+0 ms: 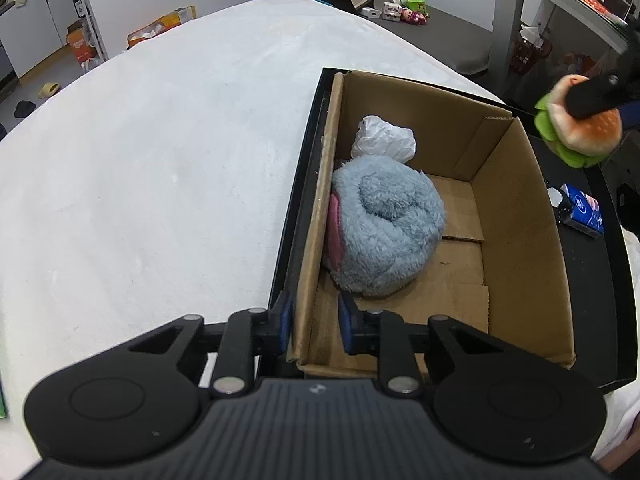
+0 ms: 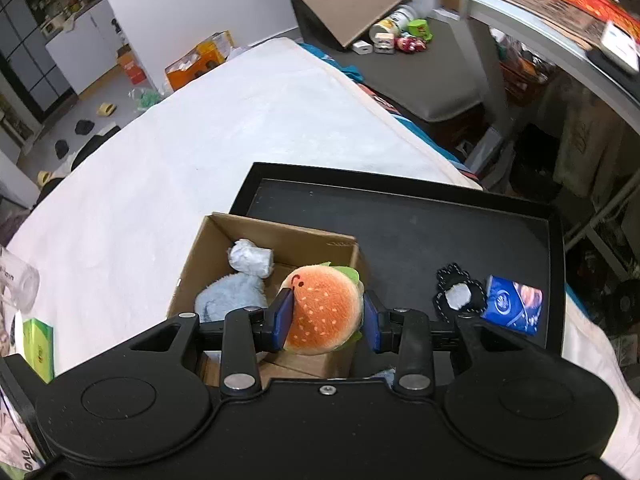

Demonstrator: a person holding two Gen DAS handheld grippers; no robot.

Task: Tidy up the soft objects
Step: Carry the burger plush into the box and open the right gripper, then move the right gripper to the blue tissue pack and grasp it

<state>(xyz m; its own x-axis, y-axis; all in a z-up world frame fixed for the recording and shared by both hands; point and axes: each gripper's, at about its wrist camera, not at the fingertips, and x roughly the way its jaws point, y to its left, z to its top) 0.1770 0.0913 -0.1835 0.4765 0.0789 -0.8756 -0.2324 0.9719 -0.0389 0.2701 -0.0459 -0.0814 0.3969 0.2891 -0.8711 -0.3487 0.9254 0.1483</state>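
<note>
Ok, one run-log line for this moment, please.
right gripper: shut on burger plush, above cardboard box | left gripper: open, straddling box wall | in box: blue plush, white wad

— What carries everything here?
— A bed [image 2: 240, 128] under a white cover. At four o'clock on it lies a black tray [image 2: 400, 208].
— Anything else directly on the cover?
— At nine o'clock, by the edge, a green packet [image 2: 38, 346] and a clear bottle [image 2: 18, 284], near each other.
</note>
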